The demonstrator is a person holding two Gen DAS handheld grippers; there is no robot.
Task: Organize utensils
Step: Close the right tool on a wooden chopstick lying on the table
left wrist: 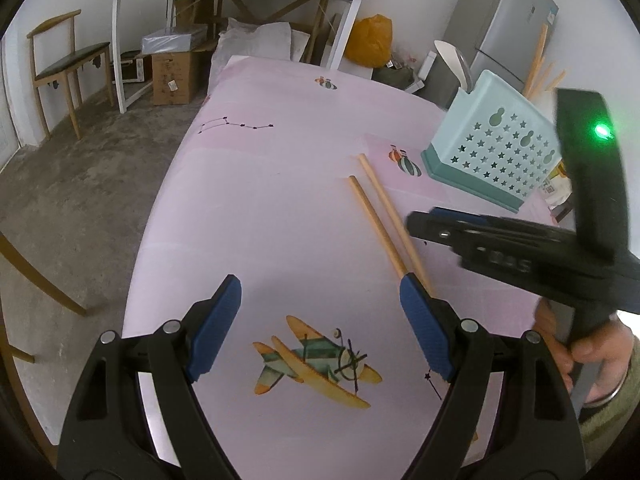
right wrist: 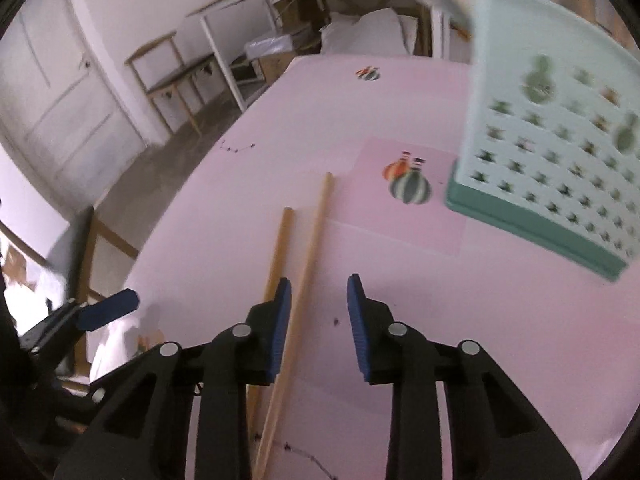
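On counter (right wrist: pixel 400 320), right claw (right wrist: pixel 319 312), narrowed but empty, should straddle one chopstick (right wrist: pixel 304 264) only, w/ left claw (left wrist: pixel 320 320) wide, clear.

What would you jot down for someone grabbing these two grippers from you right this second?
Left gripper: open, nothing in it, over the pink tablecloth.
Right gripper: jaws partly apart, nothing gripped; one chopstick runs between its pads, which do not press on it.
The other chopstick lies just beside it, both flat on the cloth.
The holder, pale green with star holes, stands at the cloth's far right; a white scoop and some sticks rise behind it, whether from inside I cannot tell.
Left to do: grip the two chopsticks and put them in the holder.
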